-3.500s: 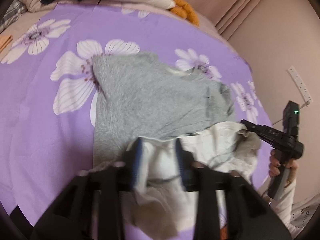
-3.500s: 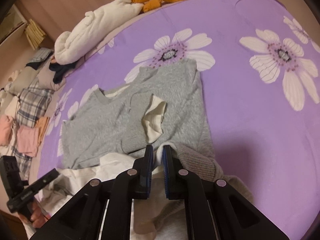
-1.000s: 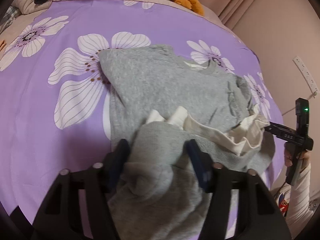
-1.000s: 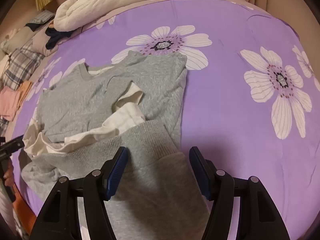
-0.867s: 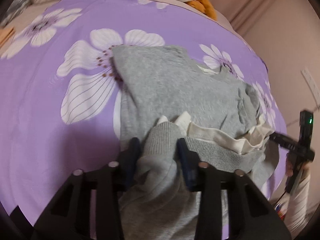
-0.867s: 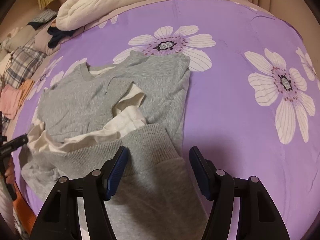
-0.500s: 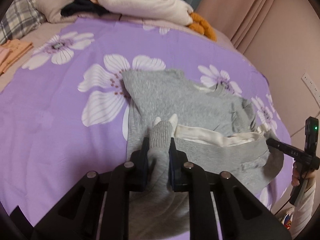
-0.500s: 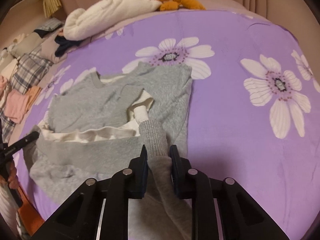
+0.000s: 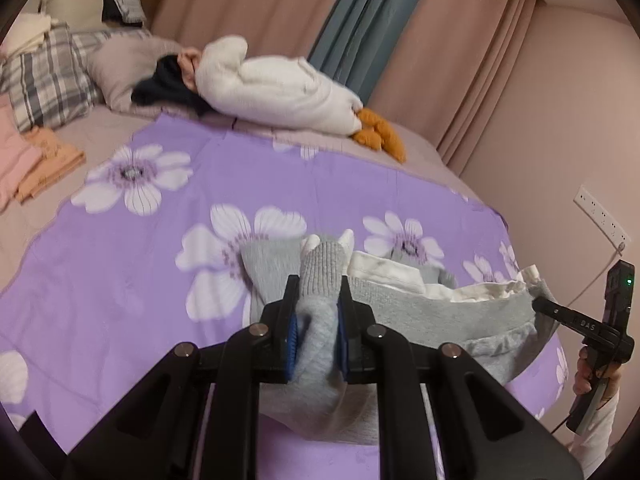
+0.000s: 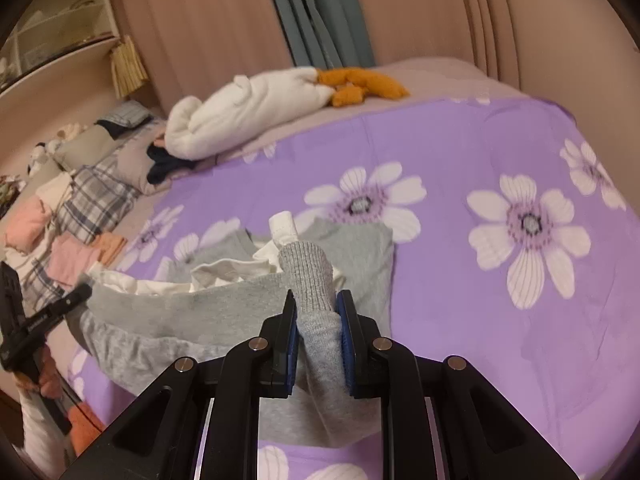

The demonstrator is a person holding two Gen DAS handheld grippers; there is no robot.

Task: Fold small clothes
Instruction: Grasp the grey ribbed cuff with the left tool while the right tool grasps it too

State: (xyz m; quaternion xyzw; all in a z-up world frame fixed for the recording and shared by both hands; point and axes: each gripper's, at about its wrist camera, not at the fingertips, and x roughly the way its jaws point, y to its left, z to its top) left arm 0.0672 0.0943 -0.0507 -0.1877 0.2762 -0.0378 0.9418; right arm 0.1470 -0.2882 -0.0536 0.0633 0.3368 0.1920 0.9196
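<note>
Grey sweater (image 9: 420, 312), hem corners pinched in left gripper (image 9: 318, 330) and right gripper (image 10: 318, 334): to be kept taut and level, then laid squarely toward the collar on the bedspread (image 10: 460, 288).

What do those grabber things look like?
Each grabber is a black frame of angled bars with silver bolts and two black fingers with blue pads. From the side, the right one has a pistol handle, white lettering, a green light and a thin cable. A white sleeve shows.

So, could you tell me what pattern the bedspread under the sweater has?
Purple bedspread with large white flowers, clearest in the right wrist view.
</note>
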